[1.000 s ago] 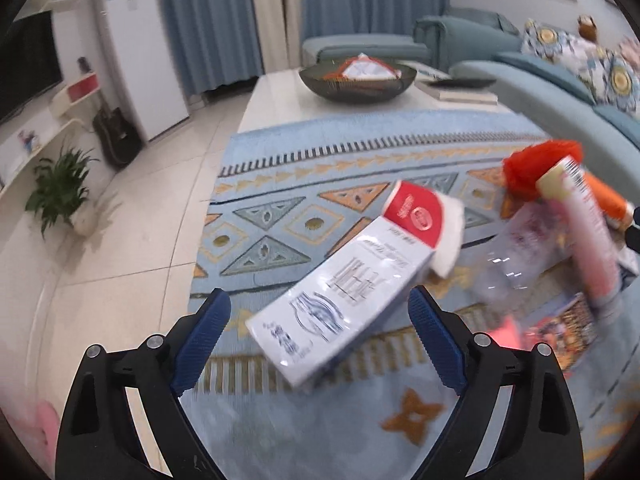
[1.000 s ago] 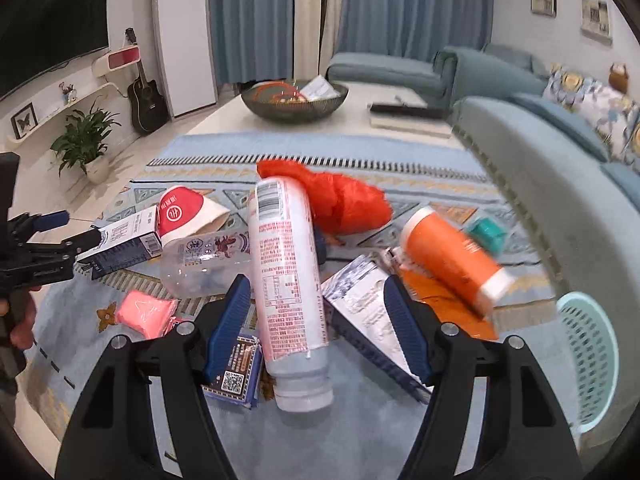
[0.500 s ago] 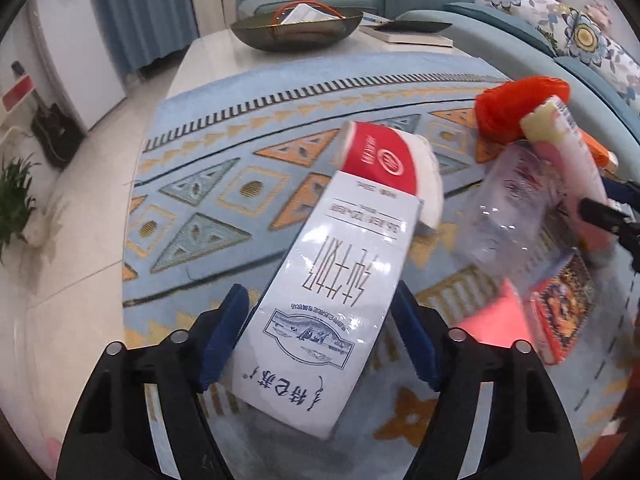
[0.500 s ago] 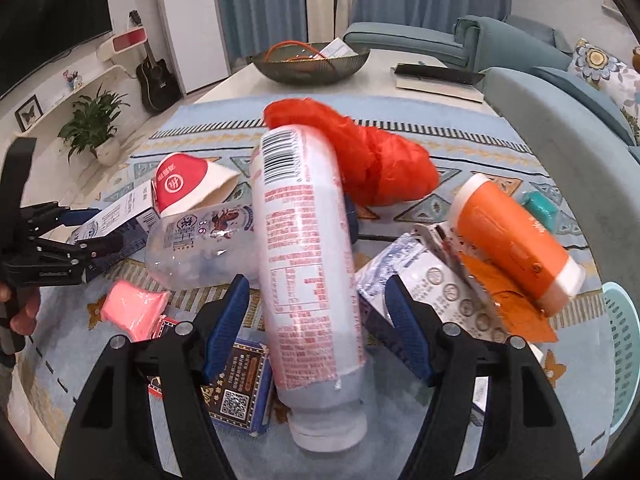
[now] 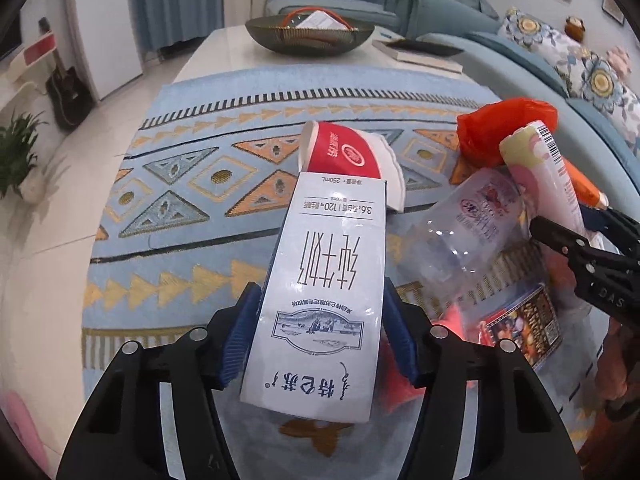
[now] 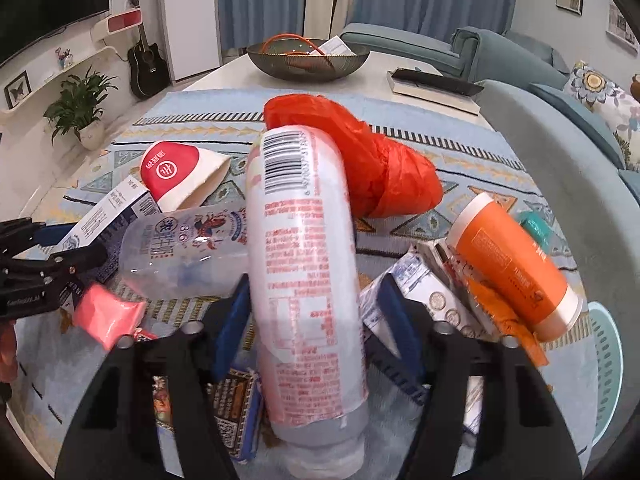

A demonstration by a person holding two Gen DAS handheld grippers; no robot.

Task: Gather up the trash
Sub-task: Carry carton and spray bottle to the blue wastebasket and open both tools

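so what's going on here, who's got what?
A person with two handheld grippers is picking trash off a patterned rug. The left gripper is clamped on a white milk carton. The right gripper straddles a white bottle with red print, pads close to its sides; contact is unclear. A teal basket shows at the right edge; nothing visible inside.

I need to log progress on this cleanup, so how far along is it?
Done: nothing visibly binned; the basket shows only its rim. In hand: the left gripper clamps the milk carton, and the right gripper clamps the pink bottle. Left on the rug: paper cup, red bag, orange bottle, clear bottle.
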